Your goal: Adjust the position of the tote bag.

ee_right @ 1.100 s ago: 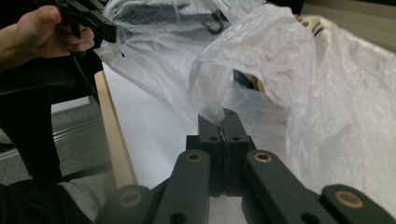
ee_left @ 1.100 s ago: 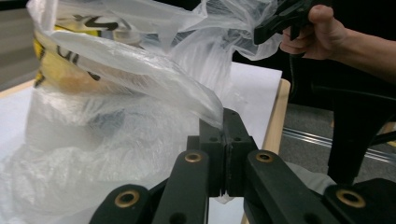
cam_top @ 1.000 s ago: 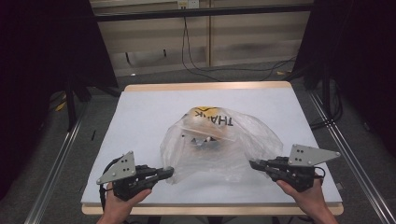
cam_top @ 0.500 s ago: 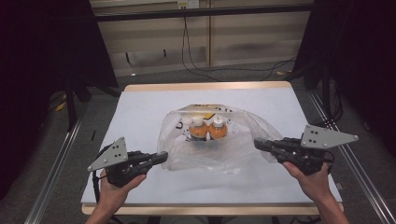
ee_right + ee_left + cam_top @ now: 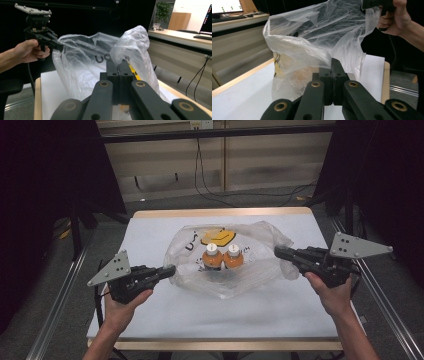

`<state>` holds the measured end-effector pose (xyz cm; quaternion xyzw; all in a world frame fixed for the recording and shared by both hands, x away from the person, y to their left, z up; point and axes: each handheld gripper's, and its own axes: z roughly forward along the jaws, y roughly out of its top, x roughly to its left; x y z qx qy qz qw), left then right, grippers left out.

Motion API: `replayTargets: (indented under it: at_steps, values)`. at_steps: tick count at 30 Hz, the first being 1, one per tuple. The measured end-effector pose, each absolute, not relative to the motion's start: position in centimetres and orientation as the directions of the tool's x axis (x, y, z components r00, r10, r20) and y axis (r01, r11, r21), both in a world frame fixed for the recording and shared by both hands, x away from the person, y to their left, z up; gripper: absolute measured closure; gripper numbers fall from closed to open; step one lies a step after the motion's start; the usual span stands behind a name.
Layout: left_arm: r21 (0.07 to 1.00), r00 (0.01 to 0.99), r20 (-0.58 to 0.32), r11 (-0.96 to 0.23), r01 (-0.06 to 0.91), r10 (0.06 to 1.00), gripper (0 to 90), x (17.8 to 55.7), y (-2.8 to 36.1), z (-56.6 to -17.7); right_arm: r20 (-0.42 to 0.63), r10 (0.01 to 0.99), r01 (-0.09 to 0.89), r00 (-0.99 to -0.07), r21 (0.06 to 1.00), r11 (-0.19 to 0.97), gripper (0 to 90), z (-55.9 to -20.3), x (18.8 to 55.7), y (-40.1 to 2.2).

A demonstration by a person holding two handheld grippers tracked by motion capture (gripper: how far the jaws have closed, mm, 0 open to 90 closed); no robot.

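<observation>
high view: a clear plastic bag (image 5: 235,265) sits mid-table with two orange bottles (image 5: 222,257) inside. the left gripper (image 5: 167,270) and right gripper (image 5: 278,252) each pinch the bag's film at opposite edges, jaws pressed together. the film looks thin, slippery and tearable — the bunched rim seems the safest hold, since the bottles add weight. white table (image 5: 150,312), dark room, cables behind.

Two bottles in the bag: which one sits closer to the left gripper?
The bottle on the left of the pair in the high view, touching its twin, is closer to the left gripper, which is pinching the clear bag.
</observation>
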<state>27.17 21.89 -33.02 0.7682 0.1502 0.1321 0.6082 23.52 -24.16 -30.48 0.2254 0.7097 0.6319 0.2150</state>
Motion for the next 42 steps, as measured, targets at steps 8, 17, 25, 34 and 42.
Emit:
replayTargets:
  at_steps: [8, 17, 25, 34, 42]
  values:
    - [0.982, 0.907, 0.032, -0.182, 0.05, 0.419, 89.7, 28.4, 22.6, -31.3, -0.001, 0.621, 0.032, -0.784, 0.999, 0.042, 90.0, -29.7, 24.8, -25.1]
    - [0.991, 0.892, 0.003, -0.118, 0.056, 0.452, 89.8, 30.1, 23.7, -30.4, 0.008, 0.646, 0.015, -0.763, 1.0, 0.006, 90.0, -28.0, 26.3, -25.8]
    - [0.995, 0.876, 0.004, -0.09, 0.045, 0.483, 89.9, 31.3, 24.4, -28.8, -0.009, 0.672, -0.018, -0.74, 1.0, -0.007, 90.0, -26.0, 26.8, -26.4]
    - [0.998, 0.854, -0.013, -0.05, 0.046, 0.52, 90.0, 32.7, 25.6, -27.9, -0.019, 0.719, -0.067, -0.694, 0.997, -0.039, 90.0, -23.7, 27.0, -27.8]
    - [0.993, 0.849, -0.065, -0.052, 0.108, 0.525, 90.0, 34.7, 26.3, -29.5, -0.016, 0.762, -0.009, -0.648, 1.0, 0.014, 90.0, -24.8, 28.3, -28.6]
